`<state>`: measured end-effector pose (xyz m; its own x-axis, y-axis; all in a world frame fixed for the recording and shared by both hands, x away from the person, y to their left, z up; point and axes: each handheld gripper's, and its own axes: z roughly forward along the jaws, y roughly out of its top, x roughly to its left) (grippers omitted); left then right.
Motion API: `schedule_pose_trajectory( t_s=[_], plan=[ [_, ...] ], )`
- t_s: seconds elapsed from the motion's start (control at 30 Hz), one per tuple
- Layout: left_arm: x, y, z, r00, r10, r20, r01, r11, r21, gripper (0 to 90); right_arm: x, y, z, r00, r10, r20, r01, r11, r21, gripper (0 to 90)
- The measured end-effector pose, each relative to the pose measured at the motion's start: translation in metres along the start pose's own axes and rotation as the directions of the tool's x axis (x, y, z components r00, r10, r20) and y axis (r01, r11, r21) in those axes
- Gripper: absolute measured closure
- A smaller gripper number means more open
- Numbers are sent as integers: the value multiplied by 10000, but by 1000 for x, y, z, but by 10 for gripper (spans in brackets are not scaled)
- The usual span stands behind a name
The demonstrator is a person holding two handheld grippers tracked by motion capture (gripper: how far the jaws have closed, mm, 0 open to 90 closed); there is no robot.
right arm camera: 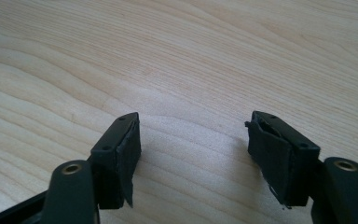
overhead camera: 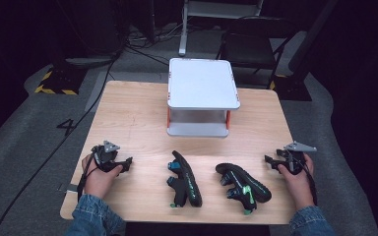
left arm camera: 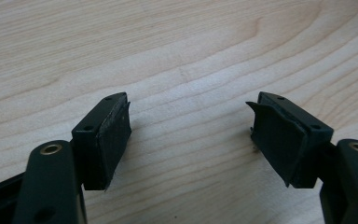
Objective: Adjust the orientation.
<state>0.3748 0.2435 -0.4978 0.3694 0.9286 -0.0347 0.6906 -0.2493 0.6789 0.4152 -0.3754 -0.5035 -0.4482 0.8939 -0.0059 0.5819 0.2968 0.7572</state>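
Observation:
Two black sandals lie near the front of the wooden table [overhead camera: 128, 118]. The left sandal [overhead camera: 184, 180] has blue strap accents, the right sandal [overhead camera: 242, 184] green ones. My left gripper [overhead camera: 127, 162] rests on the table left of them, held in a hand, and stands open. In the left gripper view its gap [left arm camera: 191, 128] holds only bare wood. At the table's right edge my right gripper [overhead camera: 269, 161] points toward the sandals, also open. Its gap [right arm camera: 193, 144] is empty over wood grain in the right gripper view.
A white two-level stand [overhead camera: 203, 83] with orange posts sits at the back middle of the table. Beyond the table are a folding chair [overhead camera: 251, 46], cables on grey carpet and a yellow-black striped base [overhead camera: 54, 81].

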Motion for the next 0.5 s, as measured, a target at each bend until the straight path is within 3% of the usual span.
schedule_pose_trajectory(
  t_s=[0.2,0.5],
  plan=[
    [-2,1,-13,9994,-326,127,332,9983,-482,284,1,0,0,9999,-82,-127,82,10000,27,324],
    [-1,-1,-23,9991,-205,378,228,9978,-629,280,1,2,2,9999,-78,-153,79,10000,40,316]
  ],
)
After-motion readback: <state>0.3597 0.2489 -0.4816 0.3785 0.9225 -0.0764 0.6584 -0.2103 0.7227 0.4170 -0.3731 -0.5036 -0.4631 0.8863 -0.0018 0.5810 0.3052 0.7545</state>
